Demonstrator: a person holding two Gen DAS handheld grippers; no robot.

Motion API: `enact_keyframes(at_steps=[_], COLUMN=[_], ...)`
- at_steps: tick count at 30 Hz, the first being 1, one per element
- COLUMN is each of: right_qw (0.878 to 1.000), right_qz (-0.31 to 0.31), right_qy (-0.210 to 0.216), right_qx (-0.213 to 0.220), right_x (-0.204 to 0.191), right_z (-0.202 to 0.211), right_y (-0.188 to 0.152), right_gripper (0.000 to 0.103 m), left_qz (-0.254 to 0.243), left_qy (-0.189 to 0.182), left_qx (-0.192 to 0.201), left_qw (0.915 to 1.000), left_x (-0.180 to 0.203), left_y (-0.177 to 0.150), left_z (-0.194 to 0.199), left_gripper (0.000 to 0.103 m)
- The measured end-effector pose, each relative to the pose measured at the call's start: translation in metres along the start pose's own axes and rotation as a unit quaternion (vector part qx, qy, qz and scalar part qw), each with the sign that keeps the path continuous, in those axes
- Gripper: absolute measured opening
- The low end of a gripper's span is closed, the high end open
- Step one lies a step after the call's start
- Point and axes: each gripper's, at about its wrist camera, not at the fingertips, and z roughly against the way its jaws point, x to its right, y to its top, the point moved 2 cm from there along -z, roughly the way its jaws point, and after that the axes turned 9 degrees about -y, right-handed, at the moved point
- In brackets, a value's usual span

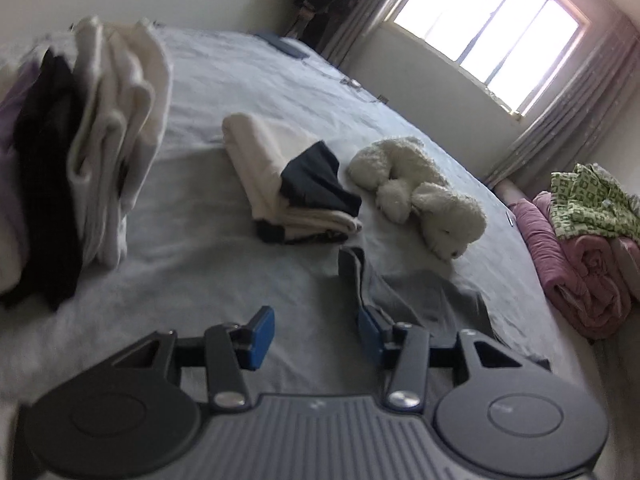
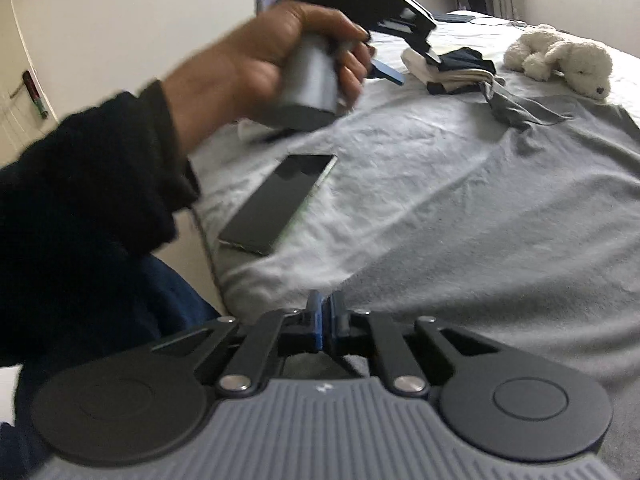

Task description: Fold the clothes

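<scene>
A grey garment lies spread on the pale bed sheet, one sleeve bunched toward the folded stack. My right gripper is shut on its near edge, and grey cloth shows under the fingers. In the left wrist view the same grey garment lies ahead and to the right. My left gripper is open with only sheet between its blue pads; its right pad sits by the garment's sleeve. The right wrist view shows the left gripper, blurred, in a person's hand.
A folded cream and dark stack and a white plush toy lie mid-bed. A heap of white and black clothes rises at the left. Pink bedding with a green-patterned cloth lies right. A phone rests near the bed's edge.
</scene>
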Motion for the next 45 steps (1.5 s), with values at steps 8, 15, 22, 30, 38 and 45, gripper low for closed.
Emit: enact_keyframes(at_steps=[8,15,22,30,38,45], right_qw=[0.996,1.0,0.989,0.94,0.88,0.869], right_qz=[0.065,-0.01,-0.112,-0.219,-0.333,-0.379], right_qy=[0.004,-0.015,-0.099,-0.261,-0.33,-0.31], right_qx=[-0.06,-0.017,0.014,-0.018,-0.073,-0.075], right_x=[-0.021,0.014,0.088,0.19,0.258,0.253], right_z=[-0.016,0.008,0.06,0.136,0.185,0.187], right_y=[-0.018,-0.004,0.008,-0.043,-0.123,-0.162], right_gripper=[0.002,0.011,0.028,0.043,0.043,0.043], left_qz=[-0.017,-0.025,-0.032,-0.047,-0.04,-0.004], left_qy=[-0.004,-0.023,-0.037,-0.036,-0.02,-0.004], left_qx=[-0.019,-0.047,-0.069,-0.098,-0.111,-0.109], left_qw=[0.9997,0.9983,0.9964,0.9934,0.9929,0.994], left_x=[0.004,0.015,0.031,0.049,0.045,0.033], left_y=[-0.006,-0.024,-0.046,-0.069,-0.075,-0.072], left_z=[-0.024,-0.026,-0.022,-0.026,-0.029,-0.028], left_gripper=[0.048,0.049,0.049,0.049,0.049,0.049])
